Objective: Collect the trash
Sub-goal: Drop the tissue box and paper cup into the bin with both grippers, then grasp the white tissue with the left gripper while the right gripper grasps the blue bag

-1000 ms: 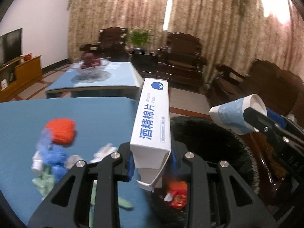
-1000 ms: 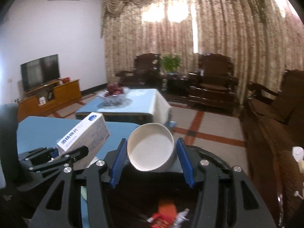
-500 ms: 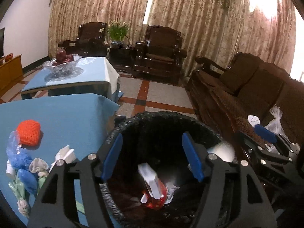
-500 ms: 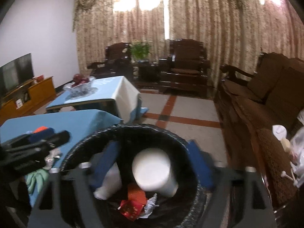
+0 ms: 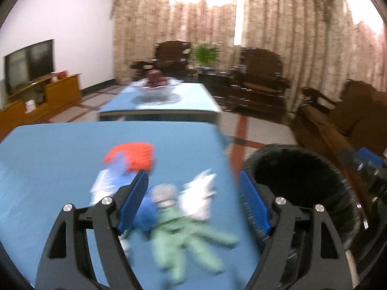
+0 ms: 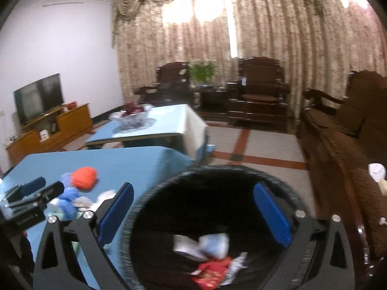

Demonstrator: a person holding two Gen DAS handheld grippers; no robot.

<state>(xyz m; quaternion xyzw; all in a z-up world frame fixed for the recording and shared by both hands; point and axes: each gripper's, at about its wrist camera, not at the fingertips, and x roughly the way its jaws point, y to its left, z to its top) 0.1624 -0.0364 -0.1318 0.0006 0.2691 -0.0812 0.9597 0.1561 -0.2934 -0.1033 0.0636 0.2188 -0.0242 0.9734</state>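
We are opening both empty grippers, the right gripper [image 6: 193, 215] over the black bin [image 6: 285, 188] already holding some trash [image 6: 210, 253], the left gripper [image 5: 193, 205] over the pile of trash [image 5: 183, 217] waiting on the blue table [image 5: 72, 149].

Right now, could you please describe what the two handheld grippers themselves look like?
Both match. The left gripper has black, angular finger arms with triangular cut-outs, silver screw heads at the joints, and flat blue ribbed pads. The right gripper has the same black frame, silver screws and blue pads. Seen from the side, the left one's black body carries small white lettering, too blurred to read.
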